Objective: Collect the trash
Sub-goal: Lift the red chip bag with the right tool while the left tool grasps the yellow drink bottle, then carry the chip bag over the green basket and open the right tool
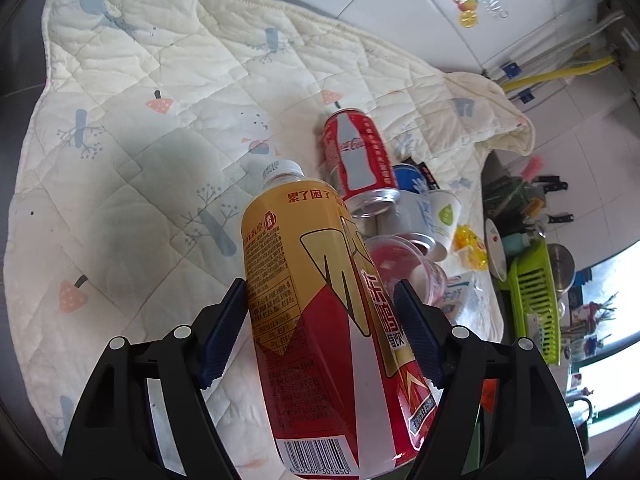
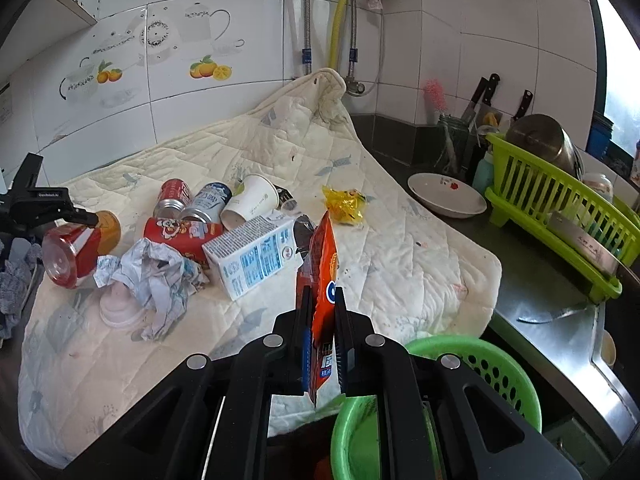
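Note:
A yellow-and-red drink bottle (image 1: 304, 292) with a white cap lies between the fingers of my left gripper (image 1: 320, 284), which is shut on its body. From the right wrist view that bottle (image 2: 76, 252) hangs tilted at the left over the quilted cloth (image 2: 400, 272). My right gripper (image 2: 322, 292) is shut on an orange snack wrapper (image 2: 322, 264), held just above a green perforated basket (image 2: 492, 364). On the cloth lie a Coca-Cola can (image 1: 360, 156), a milk carton (image 2: 252, 256), crumpled paper (image 2: 152, 276), a paper cup (image 2: 250, 200) and a yellow wrapper (image 2: 344, 204).
A white bowl (image 2: 448, 196) and a green dish rack (image 2: 560, 216) with a steel pot stand on the dark counter to the right, with knives behind them. A steel sink rim (image 2: 560, 344) runs along the near right. Tiled wall and pipes stand behind the cloth.

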{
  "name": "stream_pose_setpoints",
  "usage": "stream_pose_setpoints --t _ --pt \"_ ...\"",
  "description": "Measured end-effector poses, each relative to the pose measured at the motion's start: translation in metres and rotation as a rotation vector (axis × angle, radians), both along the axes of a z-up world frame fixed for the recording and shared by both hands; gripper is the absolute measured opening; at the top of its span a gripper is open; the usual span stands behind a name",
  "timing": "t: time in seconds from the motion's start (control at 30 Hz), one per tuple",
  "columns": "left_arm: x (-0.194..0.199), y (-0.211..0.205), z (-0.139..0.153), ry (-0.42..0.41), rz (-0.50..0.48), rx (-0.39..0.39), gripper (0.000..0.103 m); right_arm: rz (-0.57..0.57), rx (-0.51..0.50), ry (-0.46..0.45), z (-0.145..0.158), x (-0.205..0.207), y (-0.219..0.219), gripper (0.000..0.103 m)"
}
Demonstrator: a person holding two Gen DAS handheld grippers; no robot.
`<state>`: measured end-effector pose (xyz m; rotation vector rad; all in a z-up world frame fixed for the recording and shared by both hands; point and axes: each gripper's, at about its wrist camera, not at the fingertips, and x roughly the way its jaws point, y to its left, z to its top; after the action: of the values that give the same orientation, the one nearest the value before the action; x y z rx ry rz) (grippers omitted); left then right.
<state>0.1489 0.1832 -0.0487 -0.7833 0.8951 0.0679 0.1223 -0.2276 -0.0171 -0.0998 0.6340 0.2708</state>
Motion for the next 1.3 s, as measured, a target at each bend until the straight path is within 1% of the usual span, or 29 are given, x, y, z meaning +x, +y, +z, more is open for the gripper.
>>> stream_pose_setpoints --t 0.23,0.47,0.63,0.83,1.0,1.1,1.17,1.3 --pt "-0.023 -0.018 0.027 -0.070 -0.072 0.020 0.072 -0.082 0.016 0.042 -0.021 -0.022 -0.031 0.009" --pt "-0.029 -0.057 0.047 -0.118 -0.171 0.034 0.072 -0.150 0.019 0.075 -0.039 -0.039 -0.059 0.009" --pt "-0.026 -0.094 0.052 -0.129 -0.254 0.033 0.072 -0.197 0.012 0.093 -0.050 -0.047 -0.079 0.010" --pt "-0.017 -0.152 0.054 -0.130 -0.369 0.042 0.072 -0.247 0.017 0.139 -0.072 -0.056 -0.104 0.012" --pt "-0.009 -0.203 0.053 -0.126 -0.468 0.054 0.072 -0.282 0.036 0.163 -0.085 -0.063 -0.125 0.015" --pt "-0.005 -0.235 0.050 -0.121 -0.529 0.068 0.072 -0.296 0.047 0.169 -0.088 -0.066 -0.135 0.021" --pt "-0.002 -0.258 0.046 -0.112 -0.574 0.075 0.072 -0.300 0.057 0.165 -0.090 -0.069 -0.140 0.036" --pt "0.000 -0.299 0.042 -0.111 -0.653 0.103 0.072 -0.314 0.060 0.154 -0.090 -0.077 -0.149 0.037"
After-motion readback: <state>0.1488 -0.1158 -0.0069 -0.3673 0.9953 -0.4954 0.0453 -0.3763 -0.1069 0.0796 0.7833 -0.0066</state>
